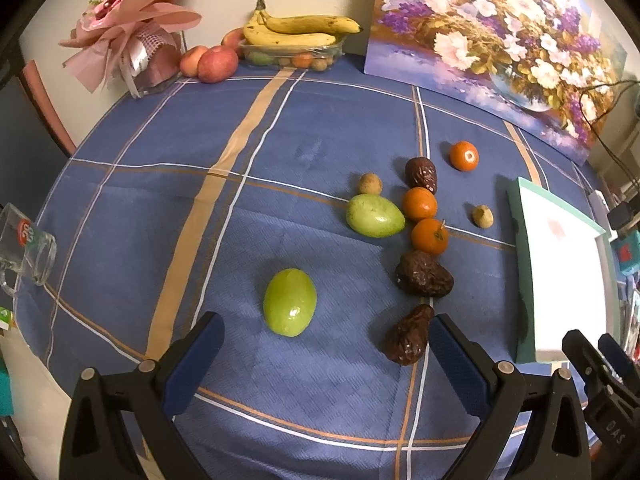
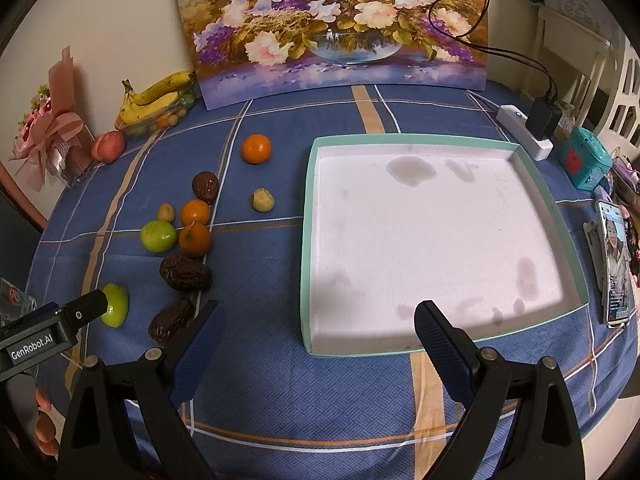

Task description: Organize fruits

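Loose fruits lie on the blue checked tablecloth (image 1: 200,240): two green fruits (image 1: 290,307) (image 1: 374,216), three oranges (image 1: 429,236), three dark wrinkled dates (image 1: 424,274) and two small tan fruits (image 1: 370,183). My left gripper (image 1: 326,340) is open and empty, with the near green fruit just ahead between its fingers. My right gripper (image 2: 316,320) is open and empty at the near edge of the empty white tray with a teal rim (image 2: 306,240). The left gripper shows at the left of the right wrist view (image 2: 80,312), next to the green fruit (image 2: 116,306).
A floral painting (image 2: 332,24) leans on the back wall. Bananas on a clear container (image 1: 292,40), apples (image 1: 218,64) and a pink bouquet (image 1: 128,40) stand at the back left. A glass mug (image 1: 24,248) is at the left edge. A power strip (image 2: 524,132) and phone (image 2: 614,264) lie at the right.
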`<state>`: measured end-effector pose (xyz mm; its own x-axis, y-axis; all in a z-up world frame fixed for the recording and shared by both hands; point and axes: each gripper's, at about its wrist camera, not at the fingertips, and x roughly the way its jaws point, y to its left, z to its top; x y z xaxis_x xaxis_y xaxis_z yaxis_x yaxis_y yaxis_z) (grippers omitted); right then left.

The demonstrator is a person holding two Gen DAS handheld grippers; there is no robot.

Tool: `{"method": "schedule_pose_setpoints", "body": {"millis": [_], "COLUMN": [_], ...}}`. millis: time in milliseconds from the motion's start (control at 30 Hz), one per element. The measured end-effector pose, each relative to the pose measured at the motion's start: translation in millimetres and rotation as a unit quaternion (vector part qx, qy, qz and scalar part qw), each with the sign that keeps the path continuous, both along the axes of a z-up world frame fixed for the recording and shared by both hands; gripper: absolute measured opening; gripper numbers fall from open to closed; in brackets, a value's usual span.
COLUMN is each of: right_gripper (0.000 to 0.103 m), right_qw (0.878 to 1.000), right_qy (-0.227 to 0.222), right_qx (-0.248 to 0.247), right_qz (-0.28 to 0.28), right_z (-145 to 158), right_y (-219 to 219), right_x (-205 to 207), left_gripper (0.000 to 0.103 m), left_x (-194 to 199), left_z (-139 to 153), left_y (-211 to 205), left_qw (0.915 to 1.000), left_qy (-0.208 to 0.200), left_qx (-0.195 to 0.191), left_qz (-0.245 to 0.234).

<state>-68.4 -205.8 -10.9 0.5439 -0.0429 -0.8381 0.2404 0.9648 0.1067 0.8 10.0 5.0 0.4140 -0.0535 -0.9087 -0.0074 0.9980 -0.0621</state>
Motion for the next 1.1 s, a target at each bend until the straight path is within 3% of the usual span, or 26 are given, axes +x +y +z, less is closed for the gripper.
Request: {"method": "schedule_pose_setpoints", "body": {"millis": [300, 467, 733, 867, 1100], "right_gripper": [0.095, 0.095, 0.094, 0.083, 0.063], "right_qw": [1.0, 0.999, 0.997, 0.996, 0.989], "right_qy": [0.002, 0.0, -0.005, -0.013, 0.027], "right_qx": [0.012, 0.026, 0.059, 0.075, 0.125], "right_qz": [0.012, 0.032, 0.053, 0.05, 0.078], "right_z": [1, 3, 11, 17, 0], "right_y": [3, 12, 29, 32, 48], "right_x": [4, 13, 34, 44, 64], "left_gripper": [0.103, 0.103, 0.103, 0.102, 0.08], "left_x": [3, 6, 13, 18, 26], "left_z": [0, 4, -1, -9, -27], "left_y": [19, 38, 45, 50, 57], "left_qw": [0.9985, 0.9944, 0.9956, 0.9953, 0.9936], "left_qy": [-0.027, -0.061, -0.049, -0.033, 0.007], "left_qx": [-0.026, -0.045, -0.037, -0.045, -0.062], "left_qz": [0.039, 0.074, 0.071, 0.079, 0.094]}}
